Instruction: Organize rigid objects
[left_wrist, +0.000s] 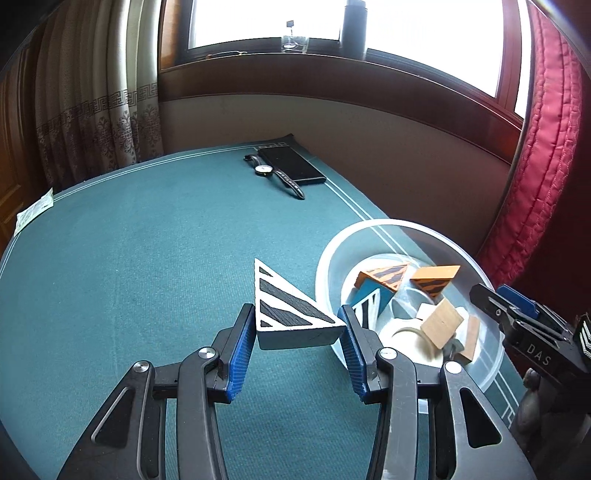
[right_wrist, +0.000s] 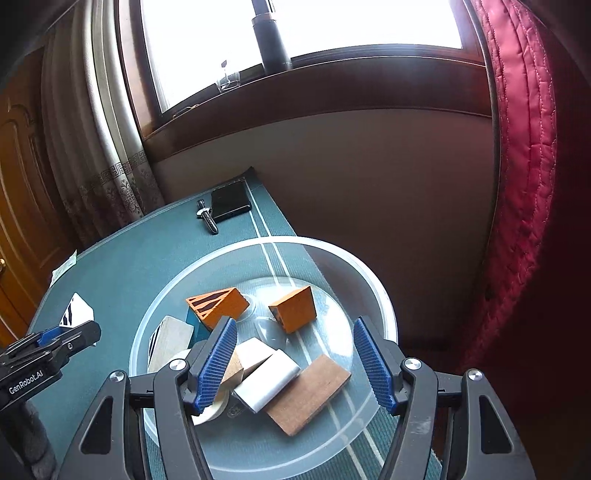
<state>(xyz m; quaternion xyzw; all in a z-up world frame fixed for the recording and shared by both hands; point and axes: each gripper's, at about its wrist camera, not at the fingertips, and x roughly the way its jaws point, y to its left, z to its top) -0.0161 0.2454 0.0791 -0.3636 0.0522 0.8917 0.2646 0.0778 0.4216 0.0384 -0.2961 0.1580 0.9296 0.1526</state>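
My left gripper (left_wrist: 297, 325) is shut on a white triangular block with black stripes (left_wrist: 291, 310) and holds it just left of a clear plastic bowl (left_wrist: 388, 229). The block also shows in the right wrist view (right_wrist: 75, 314). The bowl (right_wrist: 332, 251) holds several blocks: two orange striped wedges (right_wrist: 218, 302) (right_wrist: 295, 306), a white block (right_wrist: 267, 380), a brown flat block (right_wrist: 310, 391) and a striped teal one (left_wrist: 369, 299). My right gripper (right_wrist: 293, 358) is open and empty above the bowl.
The table has a teal cloth (left_wrist: 147, 258). A black phone (left_wrist: 291, 164) and a wristwatch (left_wrist: 273, 173) lie at its far edge. A paper slip (left_wrist: 35, 212) sits at the left edge. A red quilted curtain (right_wrist: 517, 184) hangs on the right.
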